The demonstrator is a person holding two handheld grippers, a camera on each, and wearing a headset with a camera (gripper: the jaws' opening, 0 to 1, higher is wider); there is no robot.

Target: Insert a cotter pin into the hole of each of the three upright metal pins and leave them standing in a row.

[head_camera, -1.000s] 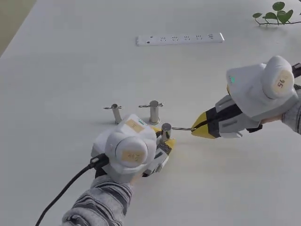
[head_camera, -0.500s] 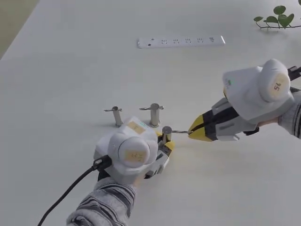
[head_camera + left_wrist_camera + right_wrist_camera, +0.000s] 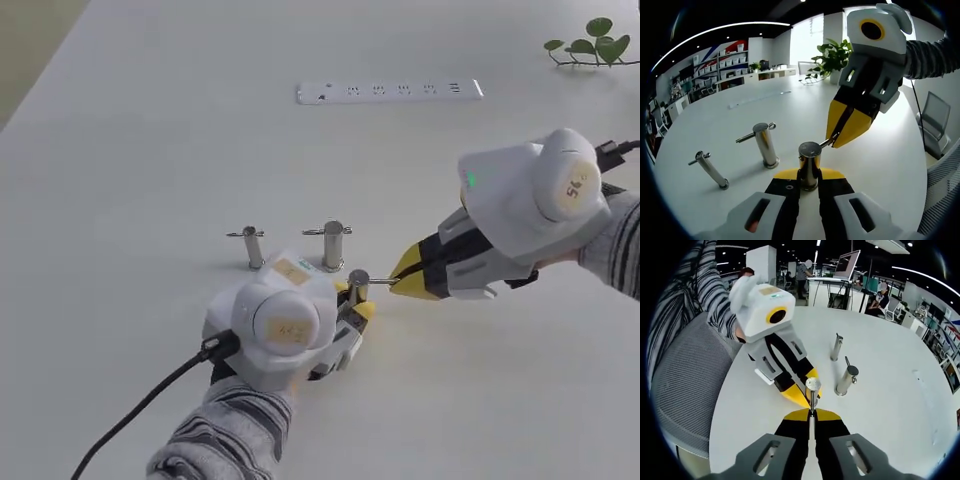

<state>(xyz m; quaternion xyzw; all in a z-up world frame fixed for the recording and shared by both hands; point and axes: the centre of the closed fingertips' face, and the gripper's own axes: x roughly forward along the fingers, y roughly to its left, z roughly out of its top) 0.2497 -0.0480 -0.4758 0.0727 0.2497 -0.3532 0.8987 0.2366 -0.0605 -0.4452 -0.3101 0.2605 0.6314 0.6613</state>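
My left claw (image 3: 352, 306) is clamping the third metal pin (image 3: 357, 284) upright on the bench (image 3: 150, 150), near the two finished pins (image 3: 333, 245). My right claw (image 3: 402, 280) is pinching the cotter pin (image 3: 381, 281), its tip at the hole. Next, I reckon, it is calling for a straight, level push through.

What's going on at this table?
A person works with a hand-held gripper in each hand. The left hand-held gripper clamps the near pin upright on the table. The right hand-held gripper holds a cotter pin at that pin's hole. The middle pin and far pin already carry theirs.
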